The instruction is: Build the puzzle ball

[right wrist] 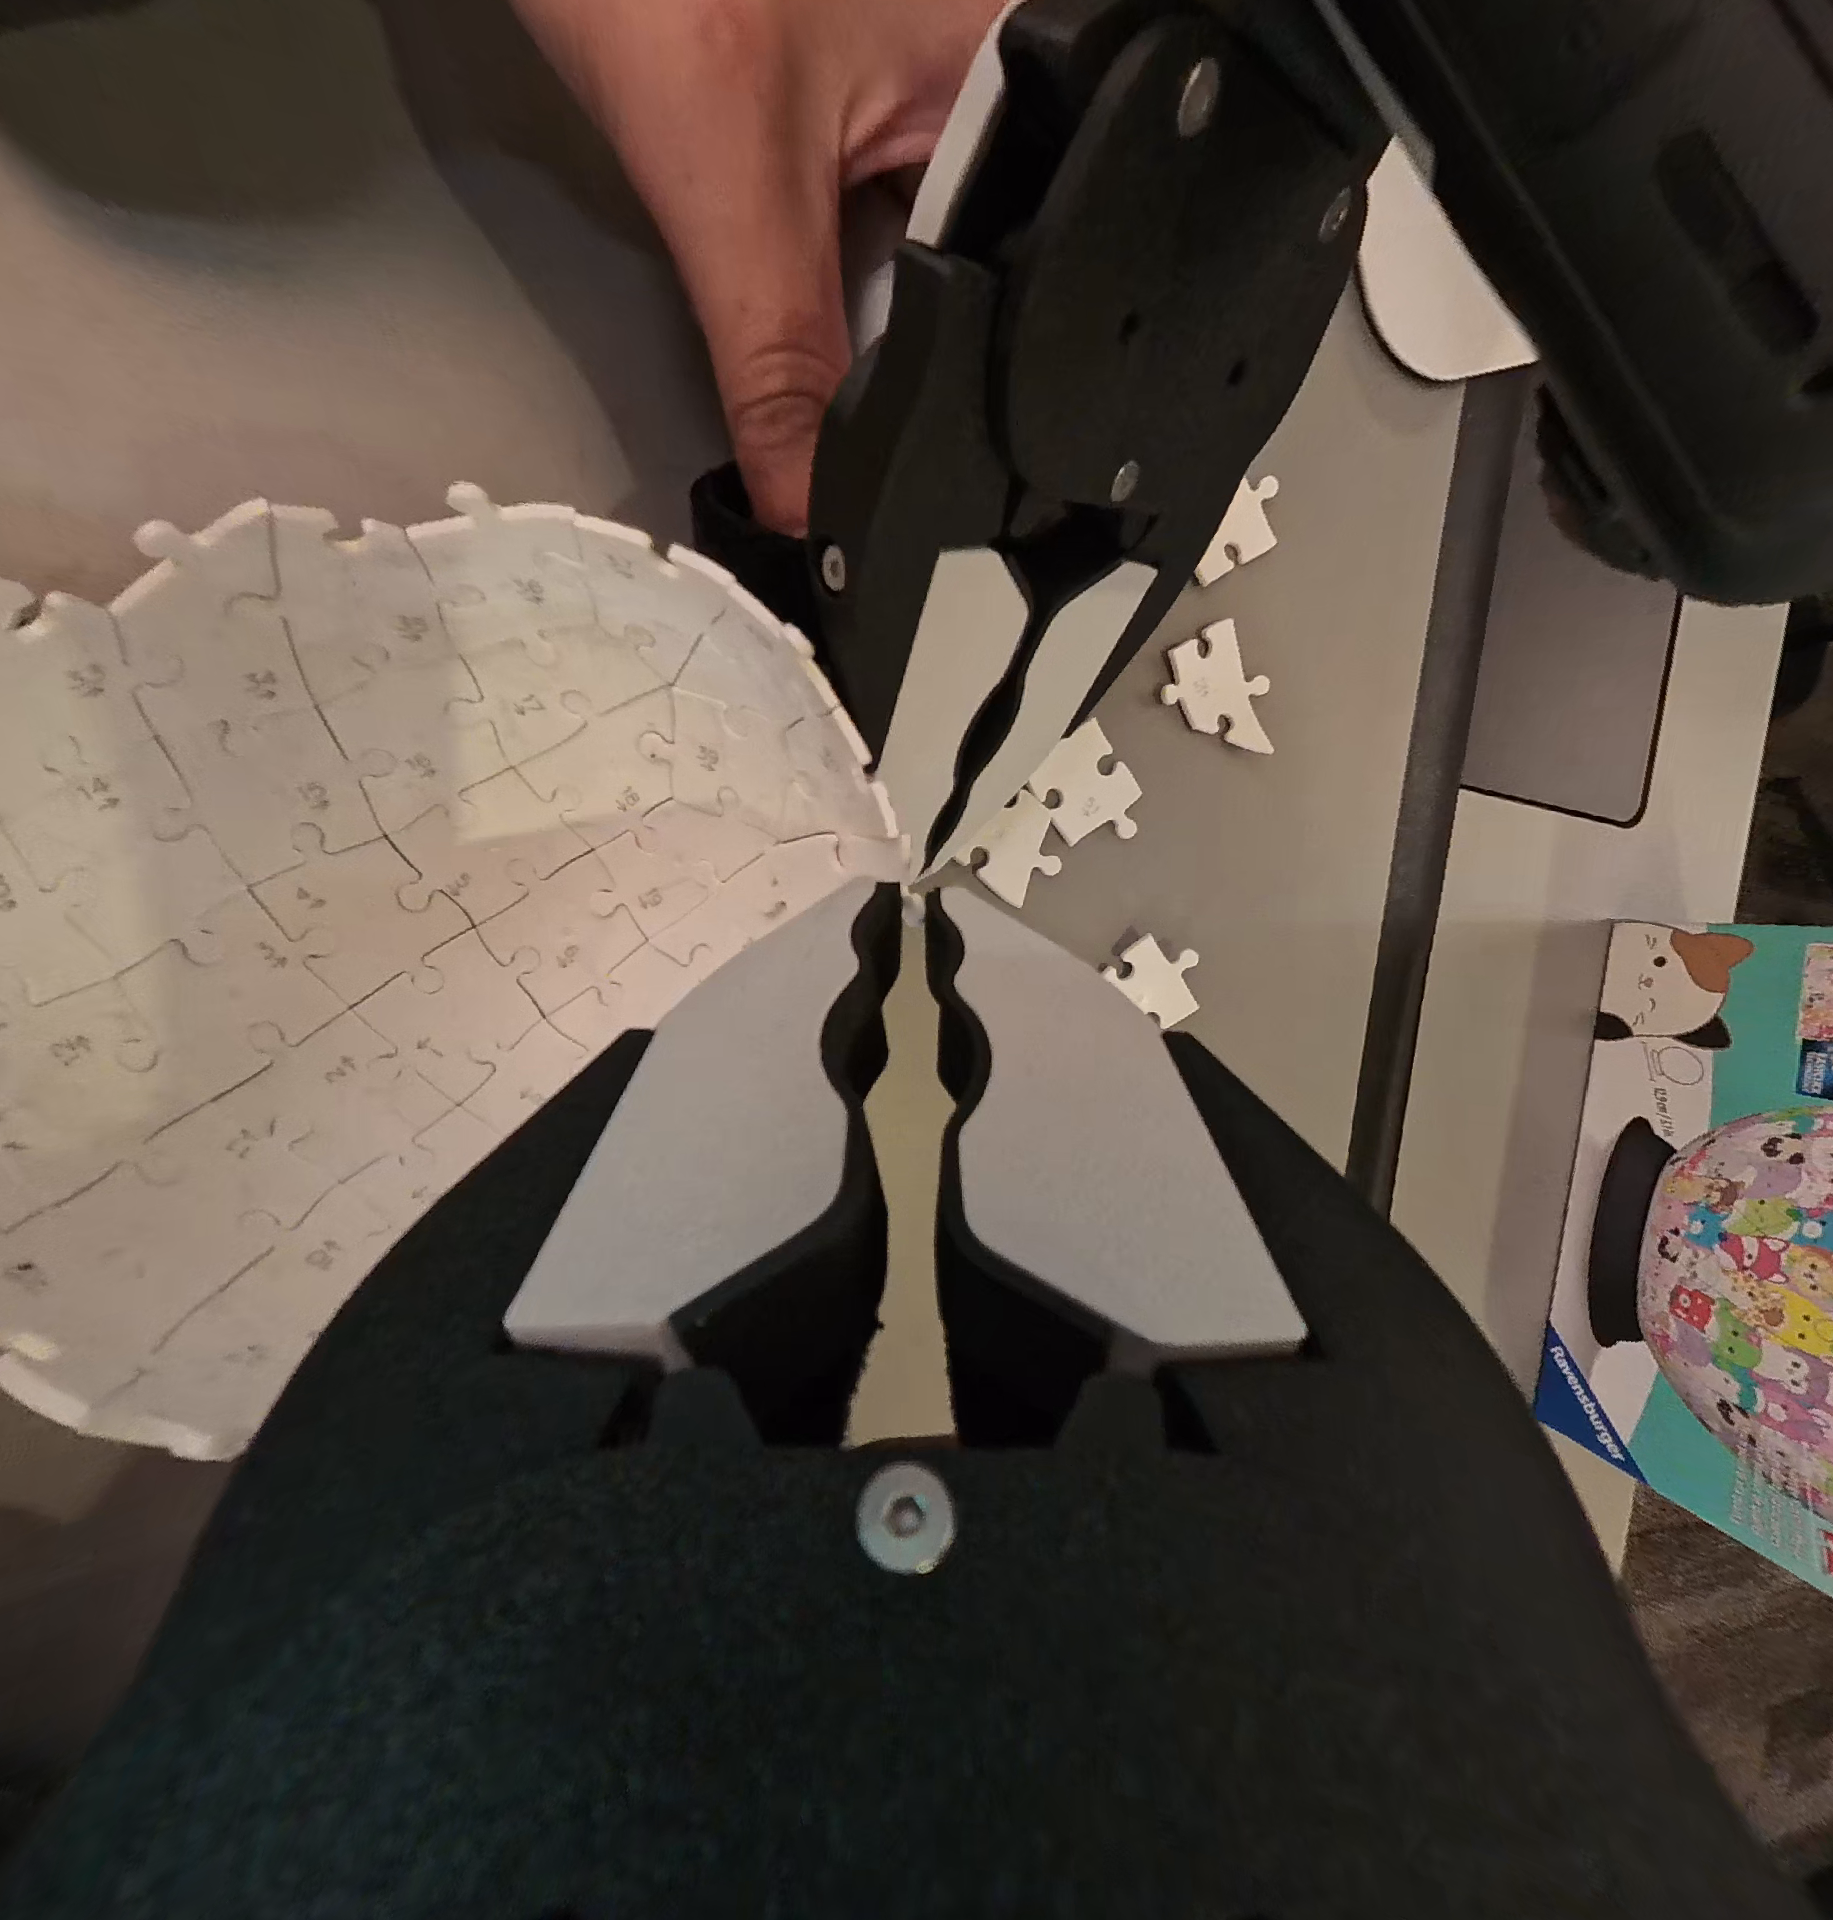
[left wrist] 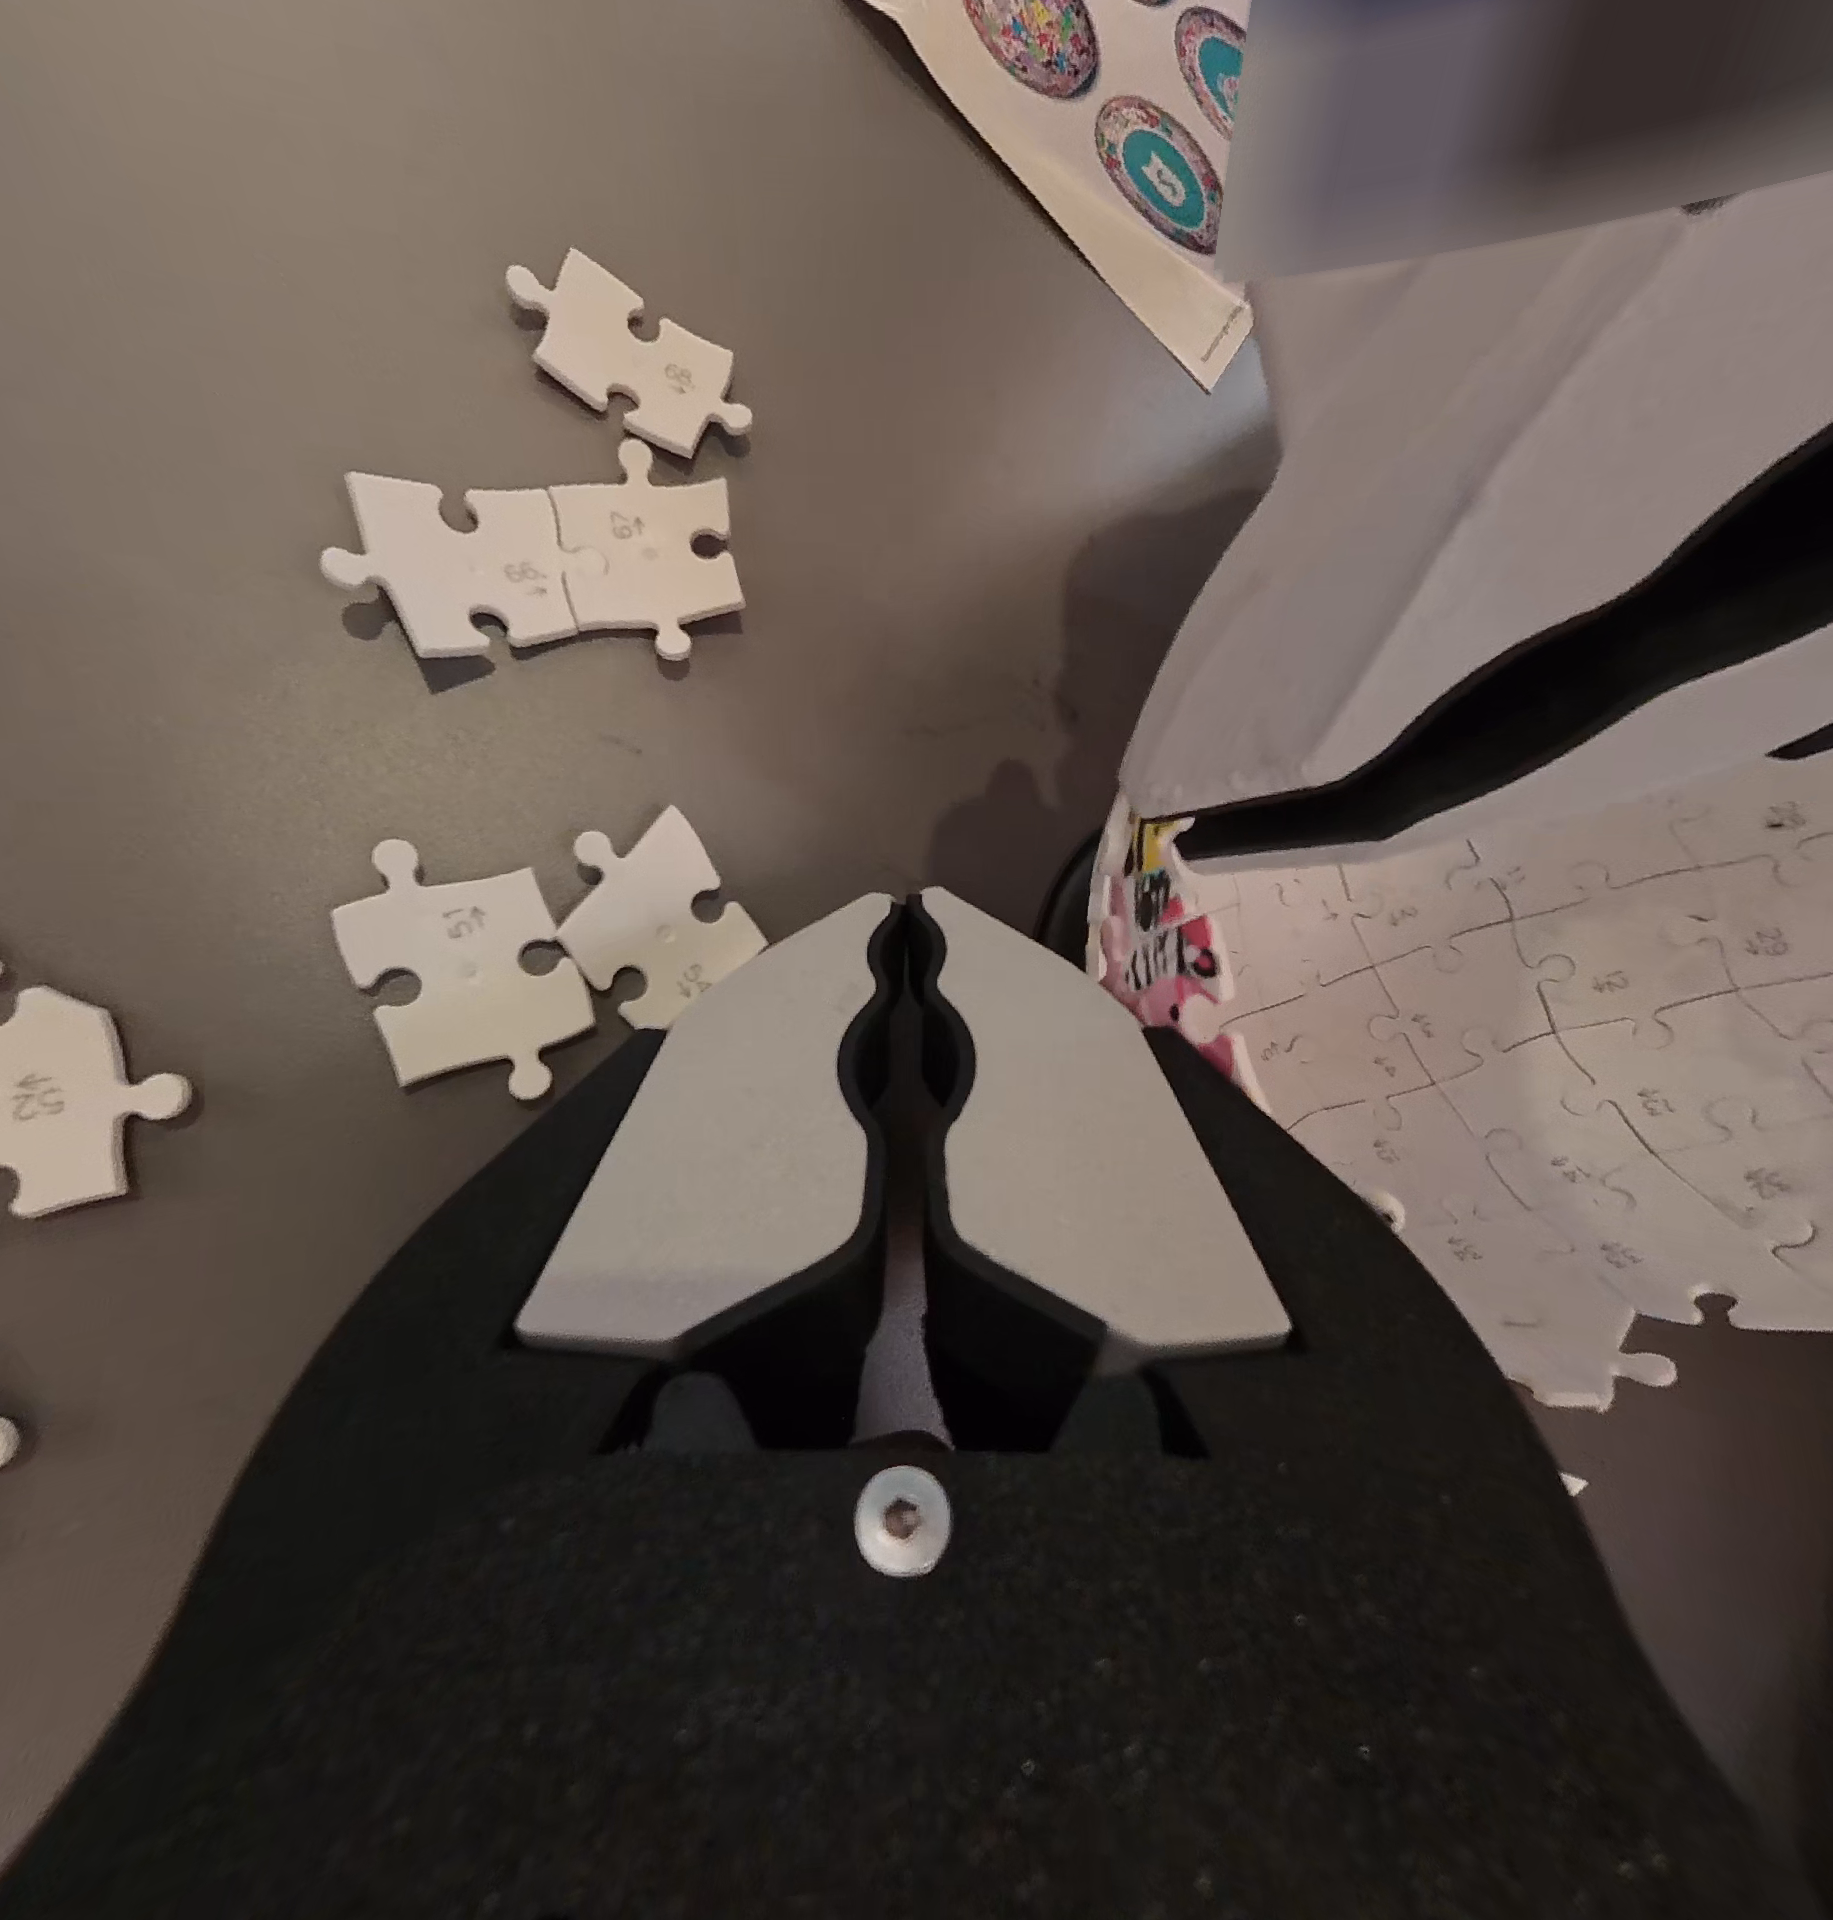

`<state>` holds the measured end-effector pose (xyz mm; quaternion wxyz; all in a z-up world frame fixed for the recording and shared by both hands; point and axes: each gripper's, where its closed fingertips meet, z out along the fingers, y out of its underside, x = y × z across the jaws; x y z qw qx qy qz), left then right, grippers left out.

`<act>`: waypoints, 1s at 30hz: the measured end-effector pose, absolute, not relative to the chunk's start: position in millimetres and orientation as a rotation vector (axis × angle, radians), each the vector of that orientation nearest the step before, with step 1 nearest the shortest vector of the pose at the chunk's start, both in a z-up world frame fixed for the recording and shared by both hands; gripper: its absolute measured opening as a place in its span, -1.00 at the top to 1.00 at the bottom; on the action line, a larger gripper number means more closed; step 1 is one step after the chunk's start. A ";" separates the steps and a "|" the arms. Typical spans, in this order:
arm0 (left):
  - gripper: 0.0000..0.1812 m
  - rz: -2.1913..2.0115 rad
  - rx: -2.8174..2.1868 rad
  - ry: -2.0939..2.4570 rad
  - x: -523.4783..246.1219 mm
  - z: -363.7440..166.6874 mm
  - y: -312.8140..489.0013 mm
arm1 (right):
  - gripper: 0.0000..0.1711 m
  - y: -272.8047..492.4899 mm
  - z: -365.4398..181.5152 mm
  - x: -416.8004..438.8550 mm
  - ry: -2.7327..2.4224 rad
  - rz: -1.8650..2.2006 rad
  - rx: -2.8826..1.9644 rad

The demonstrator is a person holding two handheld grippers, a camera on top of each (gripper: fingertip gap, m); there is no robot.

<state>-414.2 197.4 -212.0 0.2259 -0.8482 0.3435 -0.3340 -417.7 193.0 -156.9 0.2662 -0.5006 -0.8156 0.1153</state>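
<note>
The partly built puzzle ball point(right wrist: 372, 883) is a curved white shell of joined pieces with its numbered inside facing me; it also shows in the left wrist view point(left wrist: 1514, 1039), with its coloured outside at the rim. My right gripper point(right wrist: 917, 920) is shut on the shell's rim, and one of its black fingers point(left wrist: 1411, 758) reaches over that rim. My left gripper point(left wrist: 907, 906) is shut with nothing seen between its tips. In the right wrist view the left gripper point(right wrist: 930, 873) points down with its tips right by the same rim spot. A hand point(right wrist: 777, 260) holds it.
Loose white pieces lie face down on the grey table point(left wrist: 216, 312): a joined pair point(left wrist: 538, 561), singles point(left wrist: 631, 353) point(left wrist: 465, 977) and several more point(right wrist: 1218, 686). A picture sheet point(left wrist: 1099, 135) lies far off. The puzzle box point(right wrist: 1743, 1247) sits beyond the table's edge point(right wrist: 1411, 935). There is about 6 cm between the tips of the two grippers.
</note>
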 end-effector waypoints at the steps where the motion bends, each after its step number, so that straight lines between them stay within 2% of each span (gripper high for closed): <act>1: 1.00 -0.921 -2.339 0.942 -414.4 -211.9 197.9 | 0.95 192.9 -156.7 -417.5 -2.203 0.305 -1.349; 9: 1.00 -0.914 -2.351 0.910 -422.7 -210.2 200.1 | 0.95 193.4 -155.9 -417.0 -2.200 0.285 -1.342; 15: 1.00 -0.990 -2.276 0.810 -432.7 -176.4 204.4 | 0.95 193.6 -155.8 -416.1 -2.202 0.287 -1.337; 19: 0.79 -1.008 -2.222 0.834 -432.8 -153.6 198.8 | 0.95 193.7 -155.8 -416.2 -2.201 0.291 -1.338; 24: 0.70 -0.884 -2.215 0.966 -420.3 -149.7 191.3 | 0.95 194.4 -156.3 -416.1 -2.200 0.287 -1.343; 30: 0.78 -0.698 -2.240 1.085 -413.9 -155.4 188.0 | 0.95 196.4 -156.7 -415.6 -2.194 0.286 -1.351</act>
